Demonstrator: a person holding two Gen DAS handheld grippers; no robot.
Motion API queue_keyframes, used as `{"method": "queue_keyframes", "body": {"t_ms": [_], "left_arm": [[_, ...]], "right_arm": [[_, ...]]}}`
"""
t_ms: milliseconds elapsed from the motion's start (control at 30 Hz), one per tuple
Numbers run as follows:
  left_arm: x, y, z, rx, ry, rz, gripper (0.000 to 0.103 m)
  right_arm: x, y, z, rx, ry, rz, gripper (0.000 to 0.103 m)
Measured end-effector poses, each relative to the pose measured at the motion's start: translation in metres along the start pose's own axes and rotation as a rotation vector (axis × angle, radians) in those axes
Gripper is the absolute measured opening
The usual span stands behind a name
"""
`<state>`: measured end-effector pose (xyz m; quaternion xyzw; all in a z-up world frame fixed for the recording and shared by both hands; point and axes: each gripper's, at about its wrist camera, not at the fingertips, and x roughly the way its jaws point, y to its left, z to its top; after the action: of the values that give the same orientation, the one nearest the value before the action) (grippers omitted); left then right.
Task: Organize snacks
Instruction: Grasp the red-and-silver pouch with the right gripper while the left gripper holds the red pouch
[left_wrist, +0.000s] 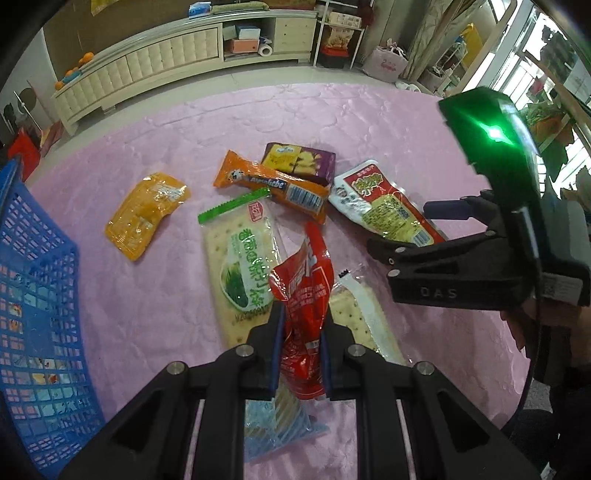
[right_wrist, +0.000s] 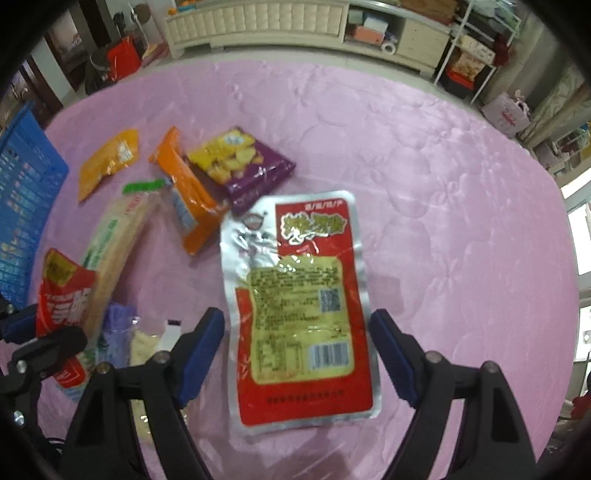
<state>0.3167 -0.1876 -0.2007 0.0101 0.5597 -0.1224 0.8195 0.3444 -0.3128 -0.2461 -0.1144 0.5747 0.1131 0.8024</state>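
Red snack pouch (left_wrist: 304, 314): I have it pinched in my left claw (left_wrist: 301, 354), low centre of the left wrist view; it stands up out of the pads, crumpled, its top reaching toward mid-frame. In the right wrist view it shows at the lower left edge (right_wrist: 64, 295).
Left claw: clamped on the red snack pouch, both blue pads pressed against its sides.
Right claw (right_wrist: 297, 354): I see its fingers spread wide apart, one either side of the red-and-silver packet (right_wrist: 299, 306), not touching it. In the left wrist view it sits at the right of frame (left_wrist: 424, 236).
Red-and-silver packet: lies flat on the bench, label side up, centre to lower centre of the right wrist view; right of centre in the left one (left_wrist: 384, 205).
Green-topped cracker pack (left_wrist: 240, 262): flat on the bench, just left of the red snack pouch, partly behind it.
White cracker pack (left_wrist: 364, 317): just right of my left claw, partly under it.
Orange bar wrapper (left_wrist: 273, 184): above centre, its end overlapping the purple-and-yellow pack (left_wrist: 299, 160).
Yellow pouch (left_wrist: 146, 216): alone, left of the group, well apart from it.
Blue basket (left_wrist: 37, 325): left edge of the left wrist view, slotted wall facing me.
Bench (left_wrist: 369, 122): covered in a pink embossed cloth.
Cream cabinet (left_wrist: 177, 55): across the top of frame, beyond the bench.
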Motion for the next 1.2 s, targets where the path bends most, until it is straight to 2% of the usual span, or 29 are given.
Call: {"method": "queue_keyframes", "body": {"t_ms": [67, 200, 467, 533, 600, 633, 700, 800, 967, 1067, 1200], "left_arm": [[0.004, 0.0, 0.002, -0.004, 0.003, 0.0, 0.015], [0.006, 0.0, 0.006, -0.009, 0.002, -0.002, 0.015], [0.006, 0.006, 0.007, -0.018, -0.002, -0.004, 0.015], [0.007, 0.007, 0.005, -0.021, -0.002, -0.006, 0.015], [0.008, 0.007, 0.003, -0.026, -0.004, -0.007, 0.015], [0.008, 0.008, 0.002, -0.028, -0.004, -0.008, 0.015], [0.008, 0.007, 0.001, -0.029, -0.004, -0.008, 0.015], [0.006, 0.008, 0.0, -0.025, -0.005, -0.007, 0.015], [0.007, 0.009, 0.001, -0.031, -0.005, -0.013, 0.015], [0.005, 0.01, 0.0, -0.034, -0.006, -0.025, 0.015], [0.0, 0.009, -0.004, -0.034, -0.002, -0.044, 0.015]], "right_arm": [[0.007, -0.001, 0.003, -0.016, 0.019, -0.035, 0.086], [0.01, -0.011, 0.005, 0.015, 0.032, 0.016, 0.088], [0.007, -0.019, -0.002, -0.04, -0.008, 0.028, 0.089], [0.005, -0.018, -0.005, -0.058, -0.005, 0.036, 0.084], [0.001, -0.016, -0.008, -0.071, -0.01, 0.038, 0.063], [-0.002, -0.018, -0.009, -0.067, -0.021, 0.038, 0.057], [-0.006, -0.017, -0.011, -0.063, -0.028, 0.06, 0.052], [-0.006, -0.007, -0.018, -0.102, -0.041, 0.035, 0.043], [-0.008, -0.009, -0.018, -0.074, -0.021, 0.079, 0.04], [-0.009, -0.01, -0.018, -0.076, -0.064, 0.048, 0.038], [-0.024, -0.003, -0.038, -0.011, -0.086, 0.097, 0.038]]}}
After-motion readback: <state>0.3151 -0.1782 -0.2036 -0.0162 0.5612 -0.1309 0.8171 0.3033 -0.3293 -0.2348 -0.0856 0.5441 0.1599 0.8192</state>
